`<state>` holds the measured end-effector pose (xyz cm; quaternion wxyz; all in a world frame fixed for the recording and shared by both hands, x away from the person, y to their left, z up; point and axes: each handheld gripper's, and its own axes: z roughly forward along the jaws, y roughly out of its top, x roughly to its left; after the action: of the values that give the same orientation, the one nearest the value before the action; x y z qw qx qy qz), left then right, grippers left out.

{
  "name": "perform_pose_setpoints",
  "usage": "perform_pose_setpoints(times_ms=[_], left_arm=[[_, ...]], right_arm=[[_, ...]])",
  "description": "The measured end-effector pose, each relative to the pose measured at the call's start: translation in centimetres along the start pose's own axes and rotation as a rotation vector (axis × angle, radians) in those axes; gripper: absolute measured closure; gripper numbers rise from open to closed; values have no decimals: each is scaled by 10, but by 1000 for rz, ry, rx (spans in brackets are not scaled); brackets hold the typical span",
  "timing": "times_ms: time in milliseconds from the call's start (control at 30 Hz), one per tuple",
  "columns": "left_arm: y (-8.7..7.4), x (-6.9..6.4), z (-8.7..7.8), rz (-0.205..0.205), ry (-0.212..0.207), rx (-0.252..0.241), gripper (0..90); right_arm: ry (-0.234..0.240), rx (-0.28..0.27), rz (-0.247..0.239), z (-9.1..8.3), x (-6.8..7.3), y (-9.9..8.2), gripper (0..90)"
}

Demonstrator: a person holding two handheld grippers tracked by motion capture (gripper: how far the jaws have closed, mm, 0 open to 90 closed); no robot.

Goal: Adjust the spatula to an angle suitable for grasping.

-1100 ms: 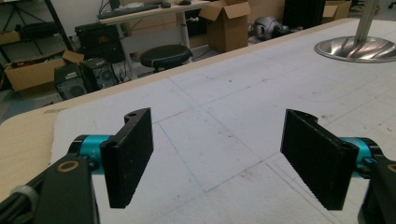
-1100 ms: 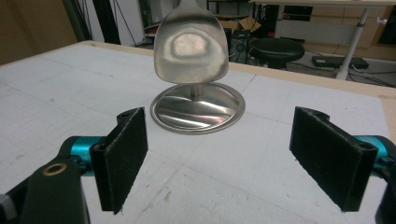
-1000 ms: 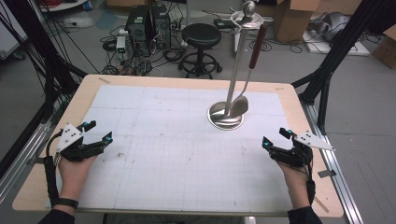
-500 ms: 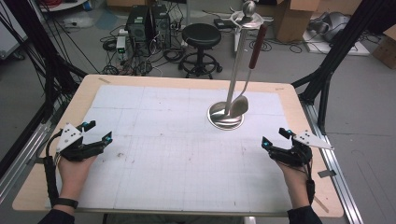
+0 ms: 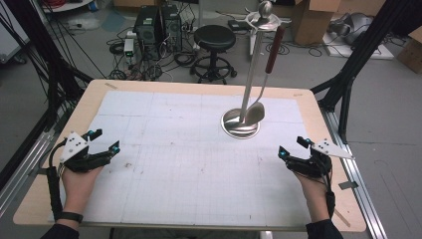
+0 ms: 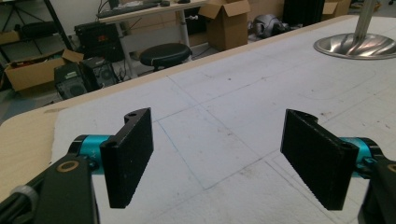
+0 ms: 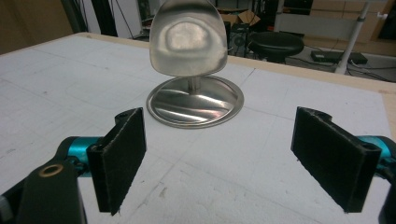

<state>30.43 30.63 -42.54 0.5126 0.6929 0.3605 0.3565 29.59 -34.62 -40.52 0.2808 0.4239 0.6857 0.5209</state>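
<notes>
The worktop (image 5: 318,209) is a pale wooden slab with rounded corners, and most of it lies under a white gridded mat (image 5: 199,164) marked with faint lines and a few dark smudges. Around it stand black frame legs, and metal rails run along both long sides. On the grey floor beyond the far edge sit a round black stool (image 5: 215,39), two dark computer towers (image 5: 158,25) among loose cables, and cardboard boxes (image 5: 321,12) toward the far right.

The utensil stand (image 5: 241,123) is on the mat, right of centre and toward the far edge. It has a round, shiny steel base, a slim upright pole and a knob-topped hanger. From the hanger hangs a ladle (image 5: 255,112) with a dark red handle and a polished steel bowl; the bowl hangs low over the base. In the right gripper view the bowl shows a bright blurred reflection.

The left gripper (image 5: 102,144) rests near the worktop's left edge, its fingers (image 6: 128,156) spread wide with nothing between them. The right gripper (image 5: 292,147) sits near the right edge, well apart from the stand, its fingers (image 7: 117,158) likewise spread wide and empty, facing the stand.
</notes>
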Motion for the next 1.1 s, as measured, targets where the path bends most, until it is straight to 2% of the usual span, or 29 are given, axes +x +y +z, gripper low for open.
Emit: perform_pose_setpoints(times_ms=[167, 533, 1100], left_arm=[[0, 0, 0, 3, 1, 4, 260], [0, 1, 0, -5, 3, -21, 260], [1, 1, 0, -5, 4, -10, 259]], right_arm=[[-2, 3, 1, 0, 0, 0, 174], [-13, -9, 14, -1, -1, 1, 174], [-10, 14, 14, 1, -1, -2, 174]])
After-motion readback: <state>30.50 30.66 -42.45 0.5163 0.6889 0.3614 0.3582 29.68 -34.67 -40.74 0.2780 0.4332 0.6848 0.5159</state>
